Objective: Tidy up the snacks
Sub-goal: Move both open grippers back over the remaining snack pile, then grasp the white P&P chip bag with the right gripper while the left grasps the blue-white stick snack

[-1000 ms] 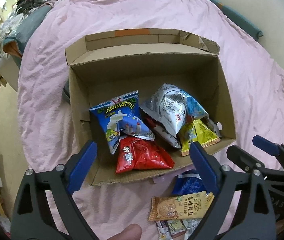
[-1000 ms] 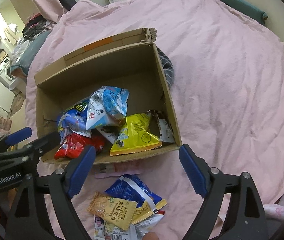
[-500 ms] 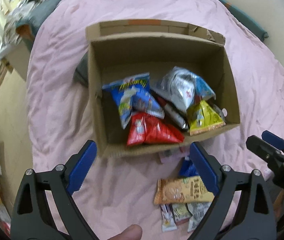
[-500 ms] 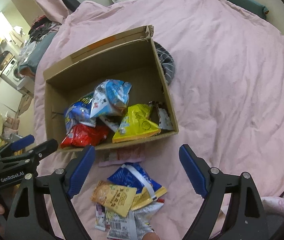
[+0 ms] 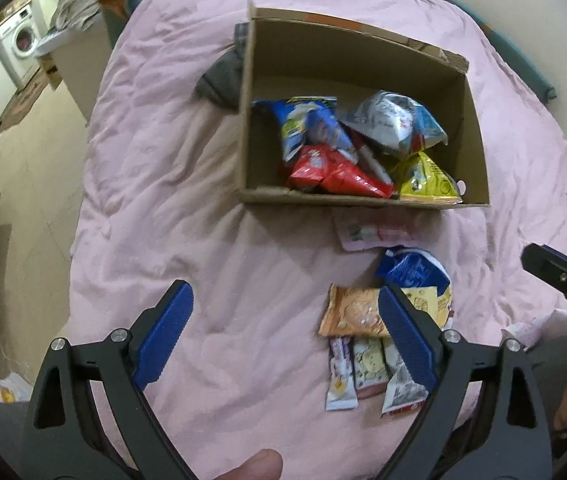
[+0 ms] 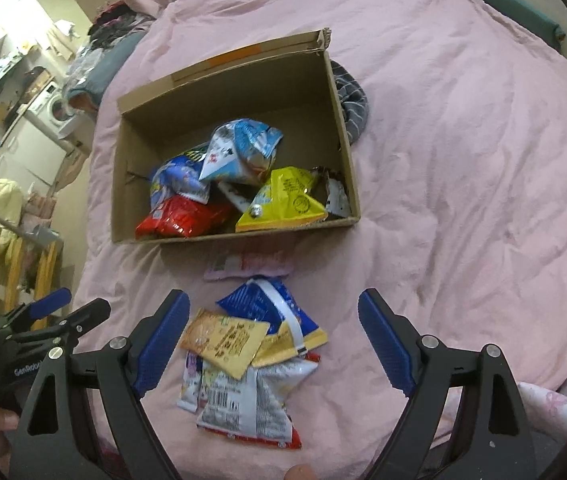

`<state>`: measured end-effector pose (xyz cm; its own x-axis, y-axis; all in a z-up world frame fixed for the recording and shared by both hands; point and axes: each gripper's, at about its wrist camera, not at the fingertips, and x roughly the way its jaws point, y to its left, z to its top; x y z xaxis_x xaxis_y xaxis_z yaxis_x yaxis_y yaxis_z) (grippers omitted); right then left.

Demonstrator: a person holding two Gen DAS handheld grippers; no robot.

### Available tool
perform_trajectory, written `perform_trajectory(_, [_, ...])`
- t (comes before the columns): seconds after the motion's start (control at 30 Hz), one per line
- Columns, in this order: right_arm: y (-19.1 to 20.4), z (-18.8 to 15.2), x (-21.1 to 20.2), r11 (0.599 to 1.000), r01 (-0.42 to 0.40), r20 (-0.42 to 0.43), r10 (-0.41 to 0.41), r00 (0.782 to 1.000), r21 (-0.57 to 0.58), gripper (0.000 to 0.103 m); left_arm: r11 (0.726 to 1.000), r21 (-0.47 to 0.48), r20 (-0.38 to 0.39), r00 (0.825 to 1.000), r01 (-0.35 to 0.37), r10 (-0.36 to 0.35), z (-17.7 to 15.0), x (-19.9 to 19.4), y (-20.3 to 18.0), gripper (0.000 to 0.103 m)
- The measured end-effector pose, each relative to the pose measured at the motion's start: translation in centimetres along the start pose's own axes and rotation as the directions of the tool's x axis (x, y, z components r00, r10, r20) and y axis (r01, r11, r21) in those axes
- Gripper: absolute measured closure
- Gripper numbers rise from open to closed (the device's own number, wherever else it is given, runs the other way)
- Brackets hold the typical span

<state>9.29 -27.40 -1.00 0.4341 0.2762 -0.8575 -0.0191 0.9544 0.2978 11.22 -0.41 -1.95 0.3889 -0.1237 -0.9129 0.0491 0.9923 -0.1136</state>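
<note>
An open cardboard box (image 5: 363, 200) (image 6: 235, 236) stands on a pink bedspread. Inside lie a red bag (image 5: 335, 174) (image 6: 181, 222), a yellow bag (image 5: 427, 182) (image 6: 287, 204), a blue bag (image 5: 307, 124) and a silver-blue bag (image 6: 239, 152). In front of the box lies a pile of loose snacks: an orange packet (image 5: 353, 314) (image 6: 223, 338), a blue bag (image 5: 411, 270) (image 6: 267, 304), a white bag (image 6: 255, 400) and a pink packet (image 5: 367, 234) (image 6: 247, 268). My left gripper (image 5: 283, 336) is open and empty, left of the pile. My right gripper (image 6: 275, 340) is open and empty above the pile.
A grey striped cloth (image 6: 353, 100) (image 5: 219, 80) lies beside the box. The bedspread (image 6: 463, 160) stretches right. A washing machine (image 5: 19, 44) and clutter stand beyond the bed's left edge. The left gripper shows in the right wrist view (image 6: 49, 314).
Both grippers have pulled back from the box towards me. The loose snack pile has come more fully into view. The left view has shifted left. Both grippers stayed open.
</note>
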Motion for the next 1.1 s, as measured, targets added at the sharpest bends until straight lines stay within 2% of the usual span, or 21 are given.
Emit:
perform_trajectory(0.13, [-1.2,-1.0,0.2,1.0,-0.009,-0.018,0.009,1.0,0.02,0.013,0.997,-0.083,-0.019,1.0,0.006,-0.007,-1.1,0.3,2.3,0.011])
perform_trajectory(0.27, [-2.3,-2.2,1.8,0.998,-0.022,-0.094,0.027,0.995,0.053,0.013,0.994,-0.11,-0.057,0.998,0.025,-0.031,-2.4,1.1,3.2,0.011])
perform_trajectory(0.43, [-1.6,-3.6,4.8,0.993,-0.086,-0.235,0.103,0.967,0.08,0.013,0.992,-0.122,-0.119,0.992,0.023,-0.038,-3.8,2.5,3.2,0.011])
perform_trajectory(0.53, [-1.3,-4.8,7.2,0.986,-0.095,-0.332,0.136,0.933,0.136,0.013,0.991,-0.132,-0.131,0.991,0.024,-0.041,-3.9,2.9,3.1,0.011])
perform_trajectory(0.6, [-0.3,-5.6,8.8,0.995,-0.041,-0.377,0.073,0.923,0.093,0.013,0.99,-0.135,-0.129,0.991,0.024,-0.042,-3.8,3.0,3.0,0.011])
perform_trajectory(0.7, [1.1,-6.5,10.6,0.997,-0.012,-0.402,0.039,0.915,0.07,0.013,0.99,-0.141,-0.136,0.99,0.025,-0.044,-3.8,3.3,3.0,0.011])
perform_trajectory(0.77, [2.0,-6.9,11.8,0.999,-0.008,-0.4,0.02,0.916,0.031,0.004,0.989,-0.148,-0.149,0.988,0.027,-0.049,-3.9,3.6,2.9,0.011])
perform_trajectory(0.83, [2.5,-7.3,12.9,1.0,0.014,-0.401,-0.011,0.916,0.006,0.004,0.988,-0.15,-0.154,0.987,0.028,-0.051,-4.0,3.8,2.9,0.011])
perform_trajectory(0.93, [2.0,-7.5,13.6,1.0,0.012,-0.381,-0.004,0.924,0.019,0.005,0.988,-0.149,-0.146,0.988,0.029,-0.052,-3.9,3.5,2.8,0.011])
perform_trajectory(1.03, [1.3,-7.7,12.8,0.999,-0.02,-0.37,0.028,0.929,0.026,0.033,0.986,-0.163,-0.14,0.988,0.037,-0.061,-3.8,3.2,3.1,0.011])
perform_trajectory(1.1, [0.7,-7.6,11.9,0.998,-0.047,-0.372,0.058,0.927,0.04,0.043,0.983,-0.178,-0.146,0.986,0.051,-0.078,-3.7,3.2,3.4,0.011])
